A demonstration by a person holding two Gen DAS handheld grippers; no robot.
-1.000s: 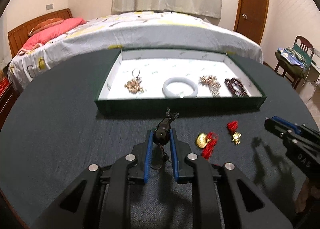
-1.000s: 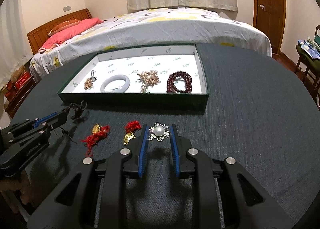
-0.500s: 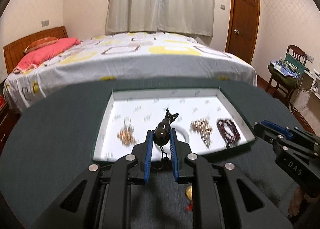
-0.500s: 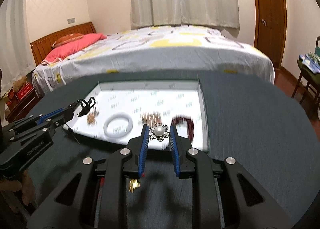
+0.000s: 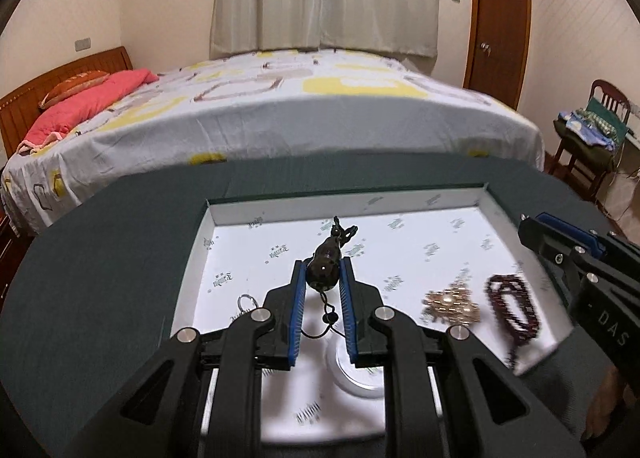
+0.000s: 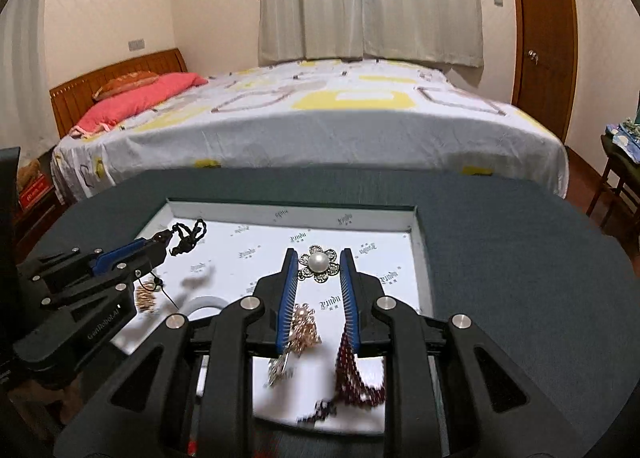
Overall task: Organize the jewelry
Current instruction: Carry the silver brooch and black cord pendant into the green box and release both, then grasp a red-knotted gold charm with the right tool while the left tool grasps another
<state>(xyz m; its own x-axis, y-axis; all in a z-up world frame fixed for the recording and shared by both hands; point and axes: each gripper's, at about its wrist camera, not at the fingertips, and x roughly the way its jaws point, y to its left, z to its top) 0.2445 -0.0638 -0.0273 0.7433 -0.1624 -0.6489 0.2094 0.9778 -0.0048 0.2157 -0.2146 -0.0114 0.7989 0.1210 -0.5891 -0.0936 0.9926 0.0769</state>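
Both pieces hung over the tray (image 5: 486, 203), not yet set down; the left gripper (image 5: 323, 278) was clamped on a dark gourd pendant (image 5: 325, 264), the right gripper (image 6: 319, 264) on a pearl brooch (image 6: 319, 262); already in the tray lay a beaded bracelet (image 5: 514, 306), a gold cluster (image 5: 452, 304), a white bangle (image 5: 352, 372) and a keyring charm (image 6: 145, 296); release remained.
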